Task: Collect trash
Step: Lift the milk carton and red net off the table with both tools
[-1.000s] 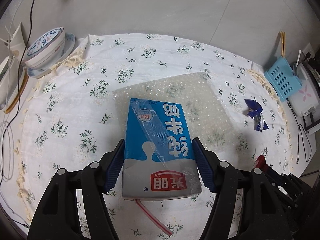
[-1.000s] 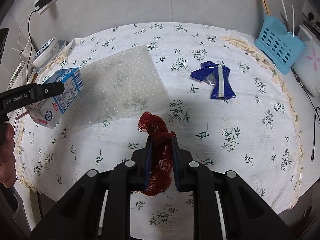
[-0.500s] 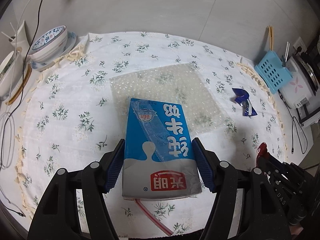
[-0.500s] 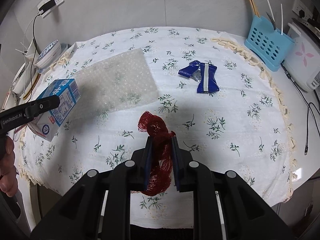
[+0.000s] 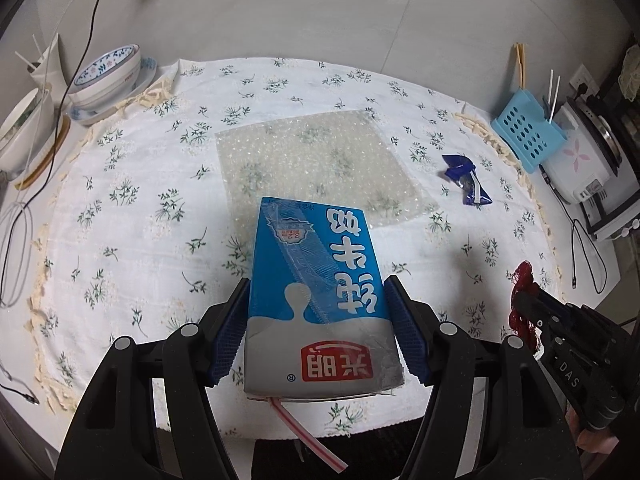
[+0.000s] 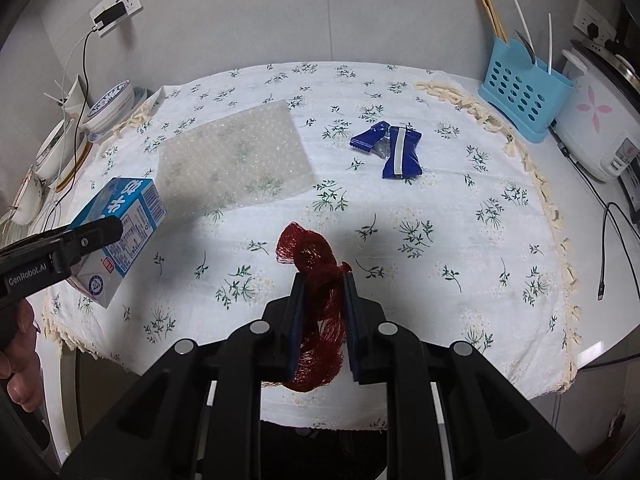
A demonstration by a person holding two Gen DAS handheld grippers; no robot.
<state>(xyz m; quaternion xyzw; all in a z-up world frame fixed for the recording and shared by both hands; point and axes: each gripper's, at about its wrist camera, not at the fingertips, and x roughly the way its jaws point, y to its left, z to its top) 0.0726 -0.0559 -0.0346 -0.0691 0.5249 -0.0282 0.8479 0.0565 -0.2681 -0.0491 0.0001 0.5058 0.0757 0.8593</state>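
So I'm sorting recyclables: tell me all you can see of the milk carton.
The milk carton is a blue and white box with Chinese lettering and a red logo, seemingly coated card. A red-striped straw sticks out of its near end. The left gripper clamps its two sides, holding it tilted above the floral tablecloth.

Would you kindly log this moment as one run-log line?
left gripper: shut on blue-and-white milk carton | right gripper: shut on red mesh net bag | on table: clear bubble-wrap sheet, blue foil wrapper
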